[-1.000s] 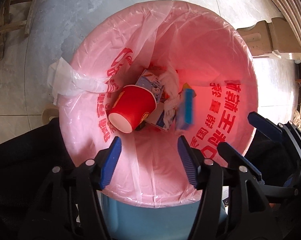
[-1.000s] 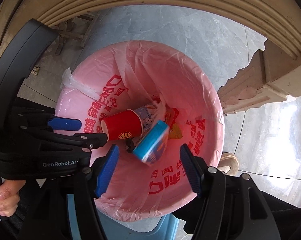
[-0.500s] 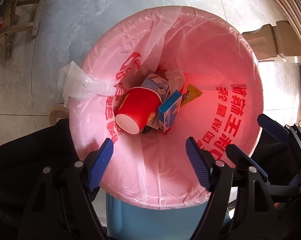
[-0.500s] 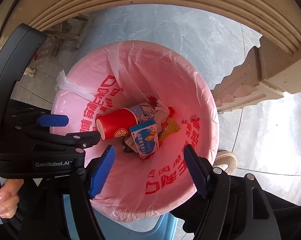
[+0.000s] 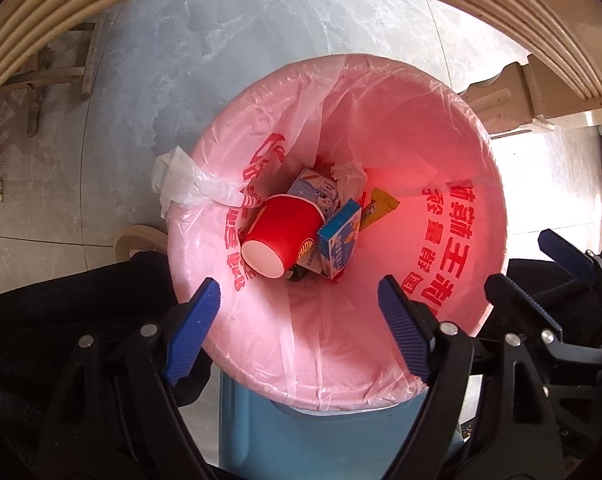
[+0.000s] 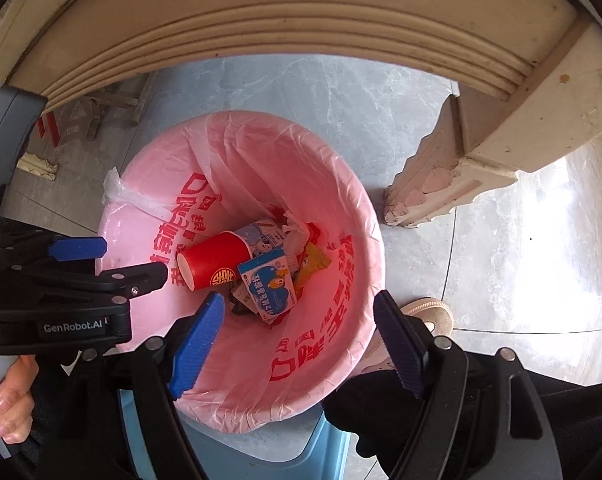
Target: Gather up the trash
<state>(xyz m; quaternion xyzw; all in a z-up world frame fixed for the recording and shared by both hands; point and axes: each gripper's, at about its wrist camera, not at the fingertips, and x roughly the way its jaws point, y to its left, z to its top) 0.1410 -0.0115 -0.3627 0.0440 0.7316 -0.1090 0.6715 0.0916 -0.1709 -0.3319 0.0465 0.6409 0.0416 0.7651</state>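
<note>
Trash sits at the bottom of the pink-lined bin (image 5: 453, 184) below both of my grippers. Nearest to me, my left gripper (image 5: 297, 332) hangs over the near rim with its blue pads spread wide and nothing between them. My right gripper (image 6: 297, 340) is just as wide apart and equally bare, hovering over the near edge of the same bin; in its view the left gripper shows at the left edge with a hand (image 6: 9, 396) on its handle.

Past the pads, the pink bag (image 6: 333, 208) with red printed characters lines a blue bin body (image 5: 301, 444), and a white knotted tail of the bag (image 5: 189, 184) hangs over the left rim. Down inside, a red paper cup (image 5: 283, 236) lies on its side, its white base turned toward me. Touching it on the right stands a blue and white carton (image 5: 339, 240), tilted on its edge. Behind the cup lies a second pale printed carton (image 5: 315, 192), with crumpled white tissue (image 5: 349, 180) beside it and a yellow wrapper (image 5: 377, 210) against the right side of the blue carton.

Farther out, the bin stands on a grey marble-look floor (image 5: 221, 60). A beige shoe (image 6: 429, 314) shows just beside the bin's right side. Beyond it a carved beige furniture leg (image 6: 433, 184) rests on the floor, under a ribbed beige edge (image 6: 301, 36) that arches across the top.
</note>
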